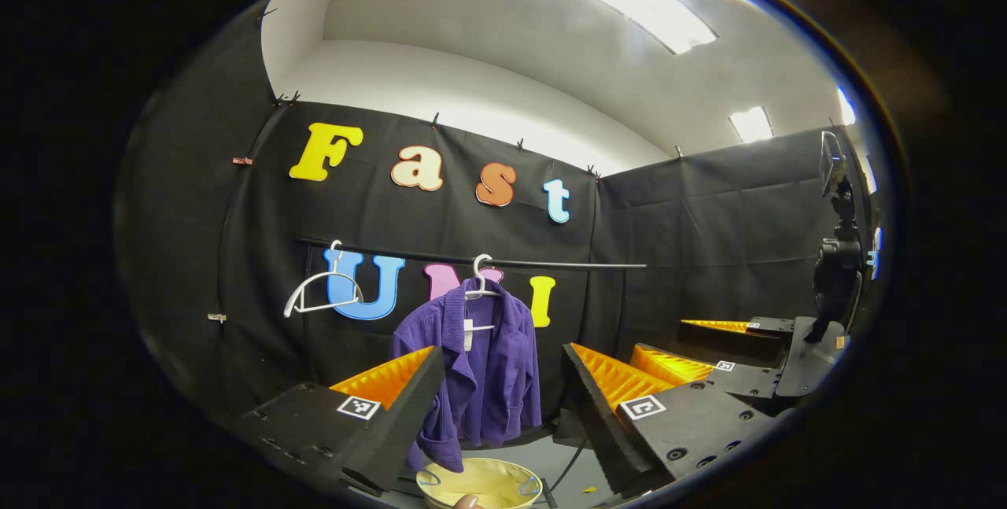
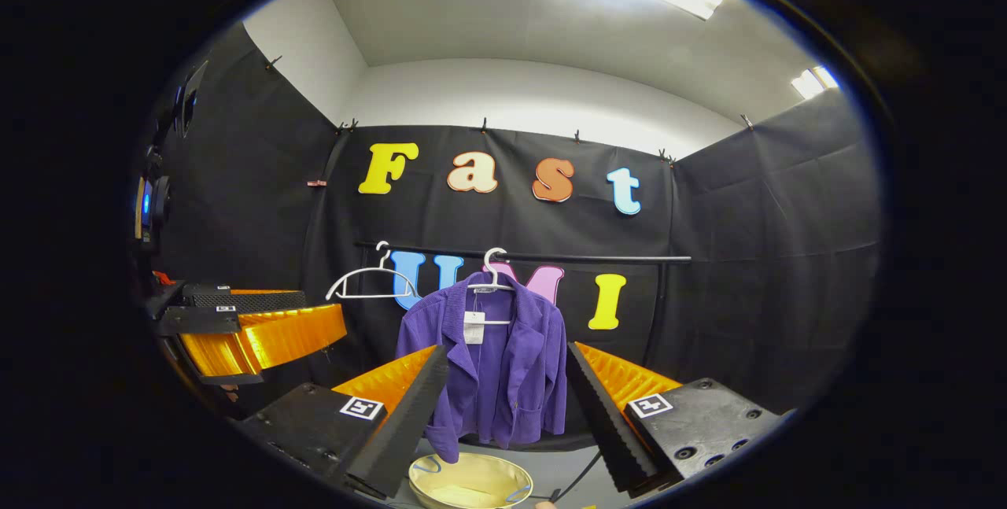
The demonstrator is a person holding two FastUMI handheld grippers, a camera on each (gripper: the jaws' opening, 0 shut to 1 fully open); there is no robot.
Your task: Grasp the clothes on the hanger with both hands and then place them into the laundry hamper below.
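Observation:
A purple corduroy jacket (image 1: pixel 488 367) (image 2: pixel 496 359) hangs on a white hanger (image 1: pixel 481 277) (image 2: pixel 493 271) from a black rail (image 1: pixel 551 263) (image 2: pixel 598 259). Below it on the floor sits a pale yellow hamper (image 1: pixel 481 484) (image 2: pixel 470 482). My left gripper (image 1: pixel 499 383) stands open, well short of the jacket, which shows between its fingers. My right gripper (image 2: pixel 507 387) is open too, with the jacket framed between its fingers. The right gripper (image 1: pixel 708 359) also shows at the right of the left gripper view, and the left gripper (image 2: pixel 252 332) at the left of the right gripper view.
An empty white hanger (image 1: pixel 322 293) (image 2: pixel 371 282) hangs on the rail left of the jacket. A camera on a stand (image 1: pixel 835 257) is at the right wall. A black cable (image 1: pixel 570 462) runs over the grey floor beside the hamper.

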